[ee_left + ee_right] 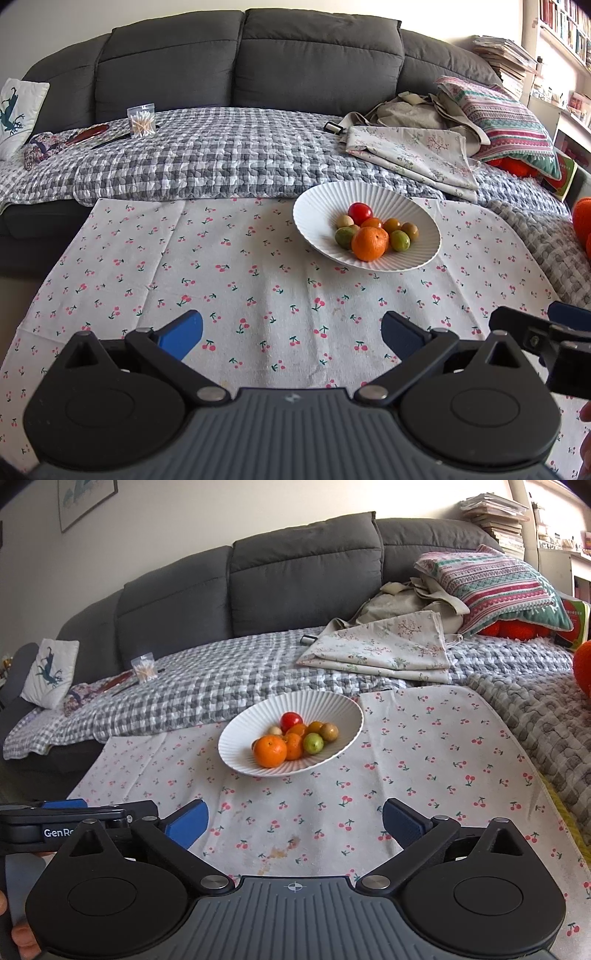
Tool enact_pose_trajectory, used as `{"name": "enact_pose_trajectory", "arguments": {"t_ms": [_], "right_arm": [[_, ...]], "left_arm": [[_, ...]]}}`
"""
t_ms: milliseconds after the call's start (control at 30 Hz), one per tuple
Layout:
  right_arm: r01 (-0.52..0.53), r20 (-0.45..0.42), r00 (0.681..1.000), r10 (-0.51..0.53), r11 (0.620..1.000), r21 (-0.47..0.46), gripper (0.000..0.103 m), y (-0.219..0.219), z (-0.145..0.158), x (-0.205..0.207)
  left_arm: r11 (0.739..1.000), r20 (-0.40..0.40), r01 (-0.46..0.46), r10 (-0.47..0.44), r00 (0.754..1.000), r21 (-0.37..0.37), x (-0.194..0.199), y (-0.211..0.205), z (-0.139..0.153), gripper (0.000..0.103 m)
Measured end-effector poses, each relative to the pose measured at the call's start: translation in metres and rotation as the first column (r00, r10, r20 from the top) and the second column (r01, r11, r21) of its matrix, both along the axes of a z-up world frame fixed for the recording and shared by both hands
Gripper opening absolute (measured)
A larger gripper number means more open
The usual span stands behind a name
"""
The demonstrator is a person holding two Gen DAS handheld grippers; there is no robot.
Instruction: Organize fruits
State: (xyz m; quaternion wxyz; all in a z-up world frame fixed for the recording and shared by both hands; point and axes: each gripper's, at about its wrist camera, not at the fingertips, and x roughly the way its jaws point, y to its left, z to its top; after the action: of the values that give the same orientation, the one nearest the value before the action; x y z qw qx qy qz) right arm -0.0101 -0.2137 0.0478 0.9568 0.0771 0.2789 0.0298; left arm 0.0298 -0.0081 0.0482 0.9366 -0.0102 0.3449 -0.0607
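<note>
My left gripper gapes empty; my right gripper likewise, both short of the bowl. Only the right view shows a brownish stain, perhaps juice, on the cherry cloth before the bowl of fruits. Behind it, a grey sofa.

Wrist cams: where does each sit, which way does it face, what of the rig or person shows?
Left wrist: on the left tool, angled down over the cherry-print cloth toward the white bowl of fruit and grey sofa; its blue fingers stand open and empty, right tool's tip at the right edge.
Right wrist: on the right tool, same heading, bowl left of centre; open, empty fingers, left tool and fingertips at the left edge.
Shared: bowl, large orange, cloth, sofa, striped pillow.
</note>
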Motion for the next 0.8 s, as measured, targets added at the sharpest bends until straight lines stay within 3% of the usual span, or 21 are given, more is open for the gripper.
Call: {"name": "enact_pose_trajectory", "arguments": {"t_ms": [800], "right_arm": [[-0.002, -0.018, 1.0, 0.001, 1.0, -0.016, 0.102, 0.0018, -0.0027, 0.0021]], "left_arm": [[0.999, 0.013, 0.041, -0.041, 0.999, 0.019, -0.0038, -0.0065, -0.0011, 0.102]]}}
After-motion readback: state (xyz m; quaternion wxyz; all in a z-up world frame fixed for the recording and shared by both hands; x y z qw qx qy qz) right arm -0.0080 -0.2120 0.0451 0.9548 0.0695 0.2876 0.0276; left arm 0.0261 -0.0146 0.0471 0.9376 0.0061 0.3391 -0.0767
